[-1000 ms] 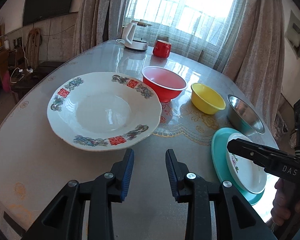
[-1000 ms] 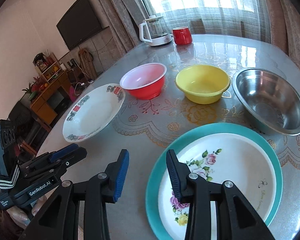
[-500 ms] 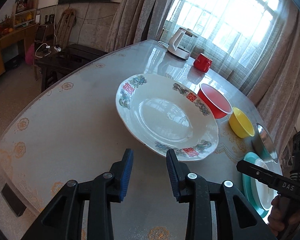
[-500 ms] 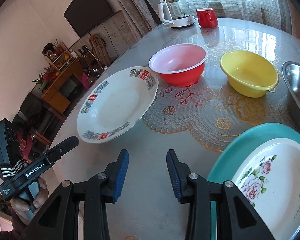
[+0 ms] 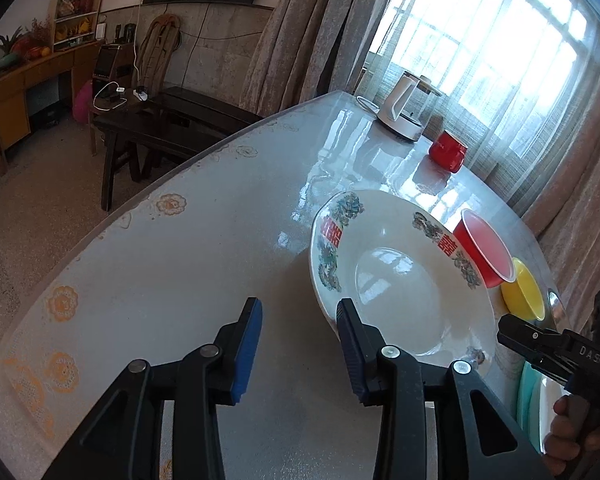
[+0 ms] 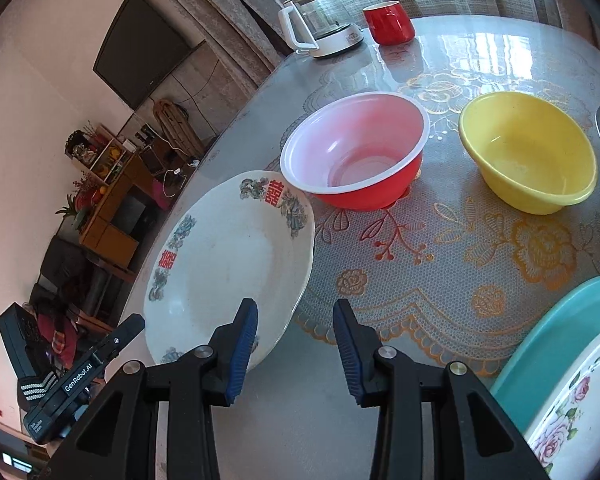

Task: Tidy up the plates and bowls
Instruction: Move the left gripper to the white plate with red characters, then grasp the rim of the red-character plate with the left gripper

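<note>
open left claw (image 5: 298, 344), patterned plate (image 5: 404, 292)

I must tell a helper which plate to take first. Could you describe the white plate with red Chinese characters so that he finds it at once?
On the round table, look left of the red bowl. There lies the white plate, near the table's edge. Only it has red characters and blue-green patterns on the rim; the other white plate bears pink roses and sits on a teal one.
</note>
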Motion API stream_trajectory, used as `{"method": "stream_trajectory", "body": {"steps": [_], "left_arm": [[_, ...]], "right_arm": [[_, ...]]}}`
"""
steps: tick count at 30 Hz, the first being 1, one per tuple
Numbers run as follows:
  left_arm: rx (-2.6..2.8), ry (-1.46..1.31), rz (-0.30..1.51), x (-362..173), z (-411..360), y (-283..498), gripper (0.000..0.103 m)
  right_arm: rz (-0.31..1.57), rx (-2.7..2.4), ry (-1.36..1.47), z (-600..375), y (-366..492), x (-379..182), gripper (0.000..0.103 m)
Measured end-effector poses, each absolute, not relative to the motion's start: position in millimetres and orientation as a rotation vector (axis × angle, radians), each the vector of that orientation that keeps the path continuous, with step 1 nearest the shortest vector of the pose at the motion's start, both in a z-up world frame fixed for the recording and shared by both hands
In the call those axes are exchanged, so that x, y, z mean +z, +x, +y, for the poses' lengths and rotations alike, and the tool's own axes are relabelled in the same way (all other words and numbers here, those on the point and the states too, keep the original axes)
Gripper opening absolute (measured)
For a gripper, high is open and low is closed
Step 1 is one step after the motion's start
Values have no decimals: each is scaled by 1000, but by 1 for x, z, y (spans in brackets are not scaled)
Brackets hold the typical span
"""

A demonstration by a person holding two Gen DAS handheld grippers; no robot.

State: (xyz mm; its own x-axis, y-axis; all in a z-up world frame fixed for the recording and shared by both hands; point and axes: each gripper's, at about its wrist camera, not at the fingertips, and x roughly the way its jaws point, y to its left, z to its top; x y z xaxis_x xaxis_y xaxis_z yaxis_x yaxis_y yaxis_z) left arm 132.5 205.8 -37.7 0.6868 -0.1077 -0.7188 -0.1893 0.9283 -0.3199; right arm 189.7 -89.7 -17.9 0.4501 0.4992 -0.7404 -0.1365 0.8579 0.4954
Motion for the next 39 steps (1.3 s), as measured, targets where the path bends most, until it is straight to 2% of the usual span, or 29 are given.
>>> {"method": "stream_trajectory", "body": {"steps": [18, 20, 22, 23, 28, 39], "left_arm": [[29, -336, 799, -46, 201, 175, 41], [18, -318, 804, -49, 196, 179, 39], [-6, -315, 813, -50, 192, 184, 28], [-15, -310, 819, -51, 189, 186, 25], [-7, -309, 818, -50, 187, 185, 25], [-6, -281, 823, -48, 177, 163, 26]], "right_arm": [[1080, 426, 411, -64, 221, -39, 40], [1089, 429, 403, -61, 222, -42, 39], [1082, 433, 389, -58, 223, -42, 37], [1082, 433, 382, -58, 223, -42, 34], [1084, 434, 343, -55, 222, -40, 26], [1079, 443, 234, -46, 211, -36, 26]]}}
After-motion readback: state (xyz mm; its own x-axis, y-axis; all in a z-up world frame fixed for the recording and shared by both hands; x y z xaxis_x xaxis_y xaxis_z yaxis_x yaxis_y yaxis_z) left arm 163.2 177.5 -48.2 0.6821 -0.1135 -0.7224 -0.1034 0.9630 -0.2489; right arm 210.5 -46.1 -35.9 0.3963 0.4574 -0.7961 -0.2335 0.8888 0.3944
